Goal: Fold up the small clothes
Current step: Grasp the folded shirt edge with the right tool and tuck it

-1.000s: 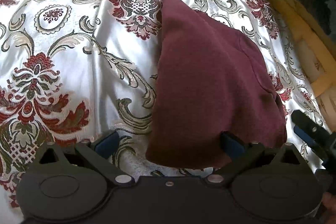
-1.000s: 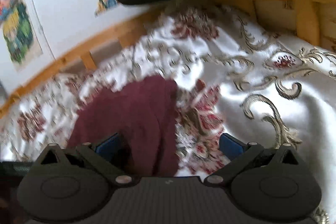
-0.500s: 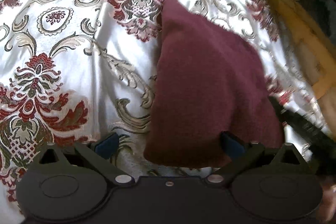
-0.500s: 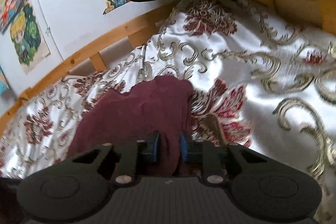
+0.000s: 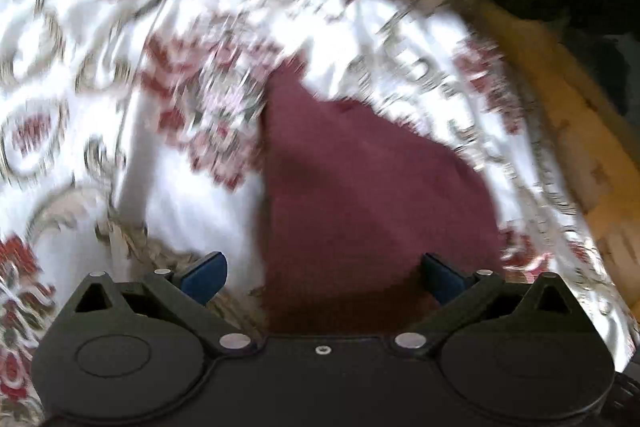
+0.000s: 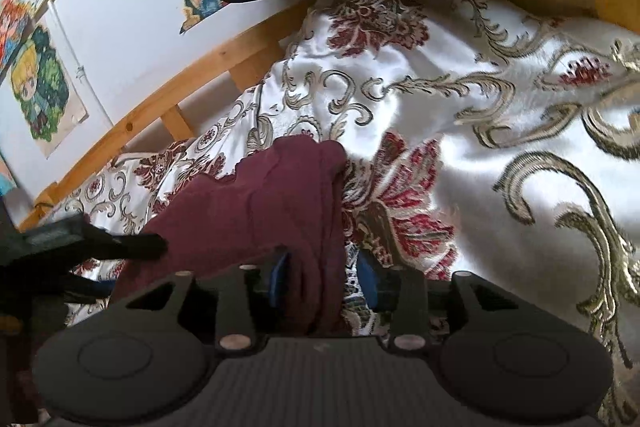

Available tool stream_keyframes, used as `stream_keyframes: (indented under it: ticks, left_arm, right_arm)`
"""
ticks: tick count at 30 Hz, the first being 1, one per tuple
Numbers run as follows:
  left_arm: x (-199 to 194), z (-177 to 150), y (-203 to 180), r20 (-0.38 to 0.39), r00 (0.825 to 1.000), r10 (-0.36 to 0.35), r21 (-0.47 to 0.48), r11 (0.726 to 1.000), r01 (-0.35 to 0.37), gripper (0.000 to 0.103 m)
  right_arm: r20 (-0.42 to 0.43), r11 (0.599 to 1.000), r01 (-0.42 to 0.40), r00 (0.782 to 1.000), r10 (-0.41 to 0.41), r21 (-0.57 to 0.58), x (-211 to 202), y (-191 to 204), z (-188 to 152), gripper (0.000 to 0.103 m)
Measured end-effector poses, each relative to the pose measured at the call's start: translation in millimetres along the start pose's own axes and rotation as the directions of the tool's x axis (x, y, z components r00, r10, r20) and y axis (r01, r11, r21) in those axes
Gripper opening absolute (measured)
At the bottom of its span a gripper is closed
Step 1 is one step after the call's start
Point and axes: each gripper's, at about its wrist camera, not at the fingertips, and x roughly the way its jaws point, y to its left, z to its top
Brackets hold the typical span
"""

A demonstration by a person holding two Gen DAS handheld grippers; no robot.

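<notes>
Shiny white floral bedspread [image 6: 500, 115] holds a rumpled maroon knit garment [image 6: 272, 195] mid-frame; right gripper [image 6: 322, 281] just reopened partway around its fold, left gripper [image 5: 322, 273] gaping wide.

Your garment [image 5: 360, 195] is lying on the bedspread [image 5: 80, 155], which is covering the bed. Your left tongs [image 5: 324, 275] are standing over its near edge. Your right tongs [image 6: 324, 279] are straddling a fold of it. The bed frame [image 6: 160, 107] is running behind; pictures [image 6: 38, 87] are hanging on the wall beyond.
</notes>
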Motion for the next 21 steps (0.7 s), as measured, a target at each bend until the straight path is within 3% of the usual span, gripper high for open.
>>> stream_keyframes:
  ticks: [1,3,8,14,17,21]
  left_arm:
    - [9.3,-2.4,7.0,-0.027,1.000,-0.002,-0.030,1.000,0.001,0.103]
    - [13.0,-9.2,14.9,-0.003,1.000,-0.019,-0.045,0.999,0.019,0.103]
    - [11.2,-18.6,11.3,0.049,0.999,-0.011,0.008,1.000,0.010,0.103]
    - [-8.6,-13.0,15.1,0.050,0.999,-0.006,-0.076,0.997,0.010,0.102]
    - [-26.3,-16.6,14.4,0.099,0.995,-0.030,-0.008,0.999,0.031,0.102]
    - [-31.2,-24.4,21.9,0.041,0.996,-0.077,0.041,0.996,0.075,0.102]
  right_arm:
    - [0.000,1.000,-0.004,1.000,0.004,0.004,0.4,-1.1,0.2,0.045]
    - [-0.001,1.000,-0.022,1.000,0.022,0.018,0.6,-3.9,0.4,0.052]
    - [0.011,0.990,-0.106,0.994,0.105,0.094,2.9,-19.3,3.9,0.064]
    - [0.028,0.962,-0.225,0.974,0.223,0.157,16.5,-26.8,16.0,0.079]
    - [0.008,0.955,-0.250,0.968,0.252,0.160,25.1,-23.8,19.0,0.086]
    - [-0.022,0.968,-0.219,0.975,0.223,0.120,29.3,-17.9,17.2,0.087]
